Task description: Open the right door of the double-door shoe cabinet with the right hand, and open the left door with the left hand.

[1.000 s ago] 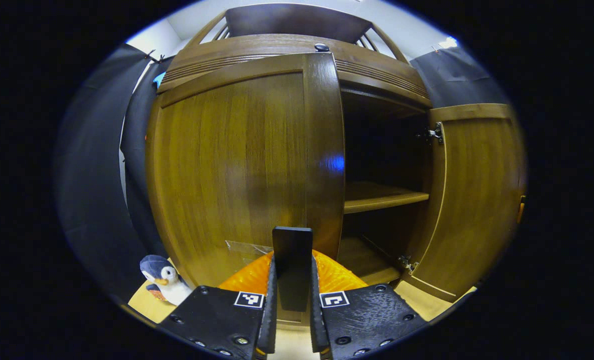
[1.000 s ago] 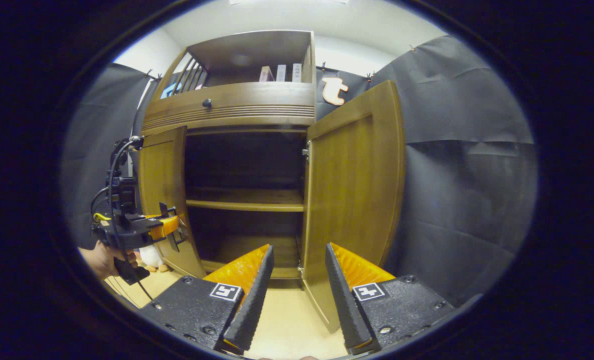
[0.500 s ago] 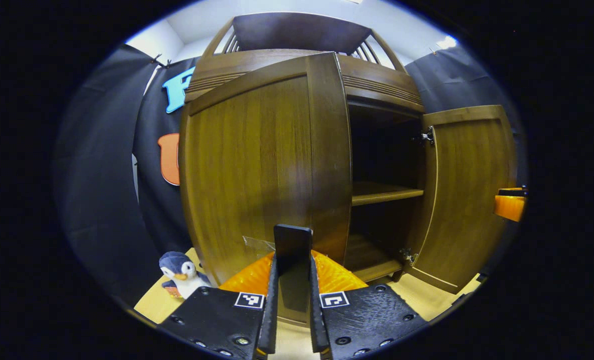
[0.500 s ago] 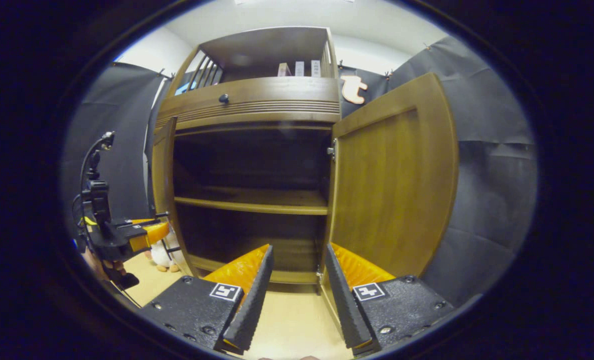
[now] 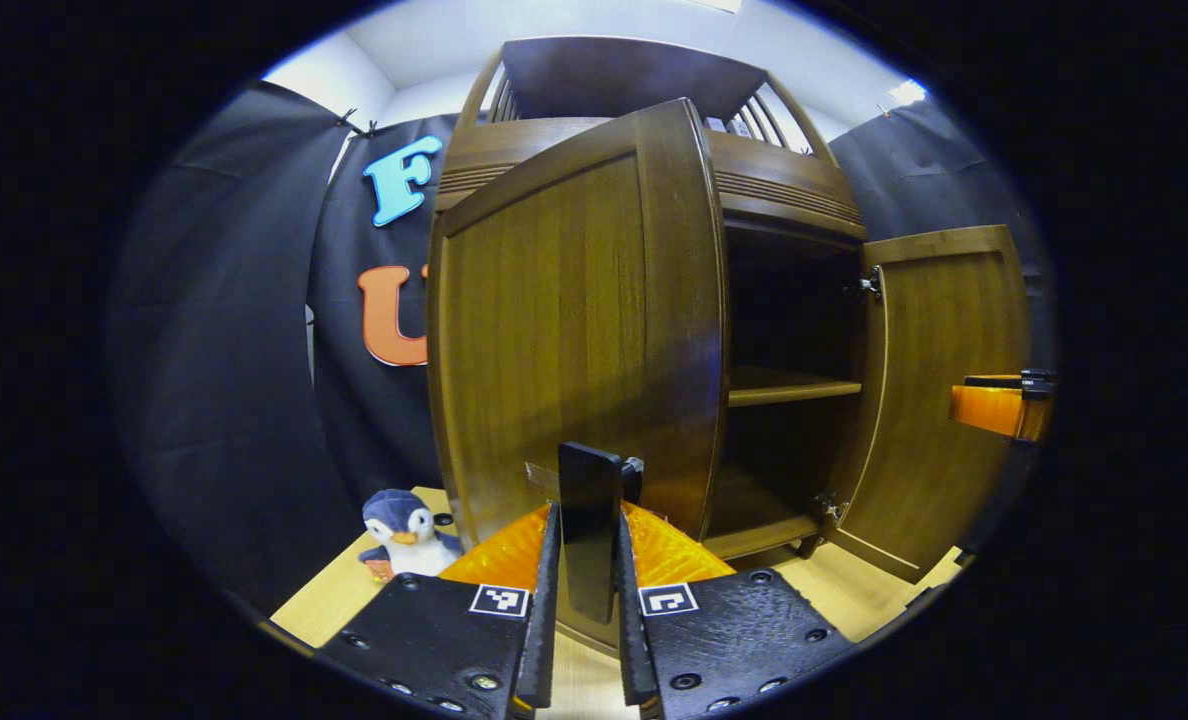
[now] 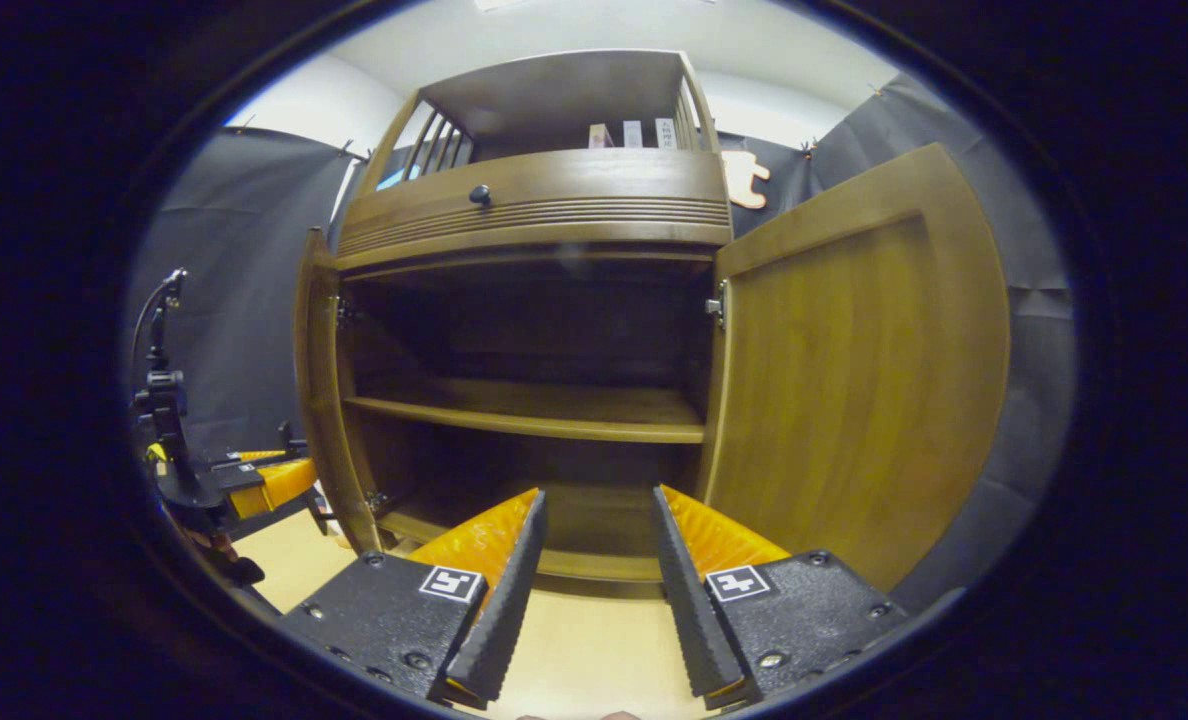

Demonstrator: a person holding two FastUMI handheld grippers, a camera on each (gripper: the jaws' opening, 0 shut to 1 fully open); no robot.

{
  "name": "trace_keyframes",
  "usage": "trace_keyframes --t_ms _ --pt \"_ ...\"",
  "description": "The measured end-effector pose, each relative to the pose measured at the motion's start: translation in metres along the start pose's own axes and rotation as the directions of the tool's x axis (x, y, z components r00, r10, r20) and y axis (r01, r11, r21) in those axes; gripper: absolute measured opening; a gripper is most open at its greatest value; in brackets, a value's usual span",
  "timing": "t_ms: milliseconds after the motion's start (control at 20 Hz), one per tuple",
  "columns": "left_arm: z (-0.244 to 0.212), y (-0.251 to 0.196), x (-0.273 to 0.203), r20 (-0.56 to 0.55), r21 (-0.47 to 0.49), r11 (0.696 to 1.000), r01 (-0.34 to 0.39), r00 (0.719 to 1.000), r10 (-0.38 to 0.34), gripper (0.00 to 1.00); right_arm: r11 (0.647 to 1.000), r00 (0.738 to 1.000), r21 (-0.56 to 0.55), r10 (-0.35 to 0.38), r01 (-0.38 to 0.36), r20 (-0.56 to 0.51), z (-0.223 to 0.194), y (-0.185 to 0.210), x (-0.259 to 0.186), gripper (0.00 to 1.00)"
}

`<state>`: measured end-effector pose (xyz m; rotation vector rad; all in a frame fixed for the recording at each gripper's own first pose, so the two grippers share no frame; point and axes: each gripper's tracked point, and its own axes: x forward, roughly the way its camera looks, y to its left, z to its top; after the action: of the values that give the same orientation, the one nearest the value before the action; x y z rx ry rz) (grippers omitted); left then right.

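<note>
The brown wooden shoe cabinet (image 6: 534,205) stands with both doors swung out. In the left gripper view the left door (image 5: 574,320) is close in front, and my left gripper (image 5: 588,512) is shut on its flat black handle (image 5: 590,475) near the door's free edge. The right door (image 5: 949,390) stands wide open, with my right gripper (image 5: 999,408) beside it. In the right gripper view the left door (image 6: 316,400) shows almost edge-on and the right door (image 6: 854,370) faces me. My right gripper (image 6: 589,500) is open, holds nothing, and faces the dark interior.
An inner shelf (image 6: 534,418) crosses the cabinet at mid-height. A drawer with a round knob (image 6: 479,193) sits above the doors, with an open rack above it. A penguin plush (image 5: 404,528) sits on the pale wooden floor (image 6: 584,650) left of the cabinet. Black cloth walls flank both sides.
The left door has swung further open with my left gripper still shut on its handle. The right gripper view has turned from the right door toward the cabinet's interior.
</note>
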<state>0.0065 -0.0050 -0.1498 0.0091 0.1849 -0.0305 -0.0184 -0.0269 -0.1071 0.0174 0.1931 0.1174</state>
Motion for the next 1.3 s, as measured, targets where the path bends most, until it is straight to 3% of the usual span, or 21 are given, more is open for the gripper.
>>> trace_keyframes --t_ms 400,450,600,1000,1050,1150,1300 --pt "-0.007 0.043 -0.029 -0.026 0.004 0.992 -0.129 0.991 0.129 0.26 0.997 0.997 -0.008 0.071 -0.071 -0.002 0.002 0.028 0.016 0.70" --pt "-0.007 0.046 -0.030 -0.027 0.014 0.990 -0.139 0.990 0.140 0.25 0.997 0.997 -0.007 0.072 -0.072 0.001 0.002 0.029 0.016 0.75" --pt "-0.011 0.051 -0.032 -0.032 0.033 0.989 -0.146 0.989 0.147 0.26 0.998 0.998 -0.009 0.068 -0.068 0.002 0.002 0.028 0.016 0.80" --pt "-0.017 0.082 -0.040 -0.061 0.013 0.981 -0.194 0.979 0.194 0.24 0.999 0.999 -0.005 0.046 -0.046 -0.008 0.000 0.026 0.019 0.82" --pt "-0.021 0.087 -0.041 -0.079 0.006 0.980 -0.198 0.977 0.198 0.31 0.999 0.999 -0.007 0.042 -0.043 -0.010 0.000 0.028 0.020 0.82" --pt "-0.021 0.097 -0.045 -0.086 -0.006 0.977 -0.212 0.974 0.211 0.21 0.999 0.999 -0.013 0.040 -0.041 -0.018 -0.003 0.030 0.022 0.82" --pt "-0.025 0.104 -0.048 -0.111 -0.016 0.981 -0.194 0.975 0.191 0.18 0.999 0.999 -0.022 0.040 -0.040 -0.021 -0.002 0.036 0.024 0.81"
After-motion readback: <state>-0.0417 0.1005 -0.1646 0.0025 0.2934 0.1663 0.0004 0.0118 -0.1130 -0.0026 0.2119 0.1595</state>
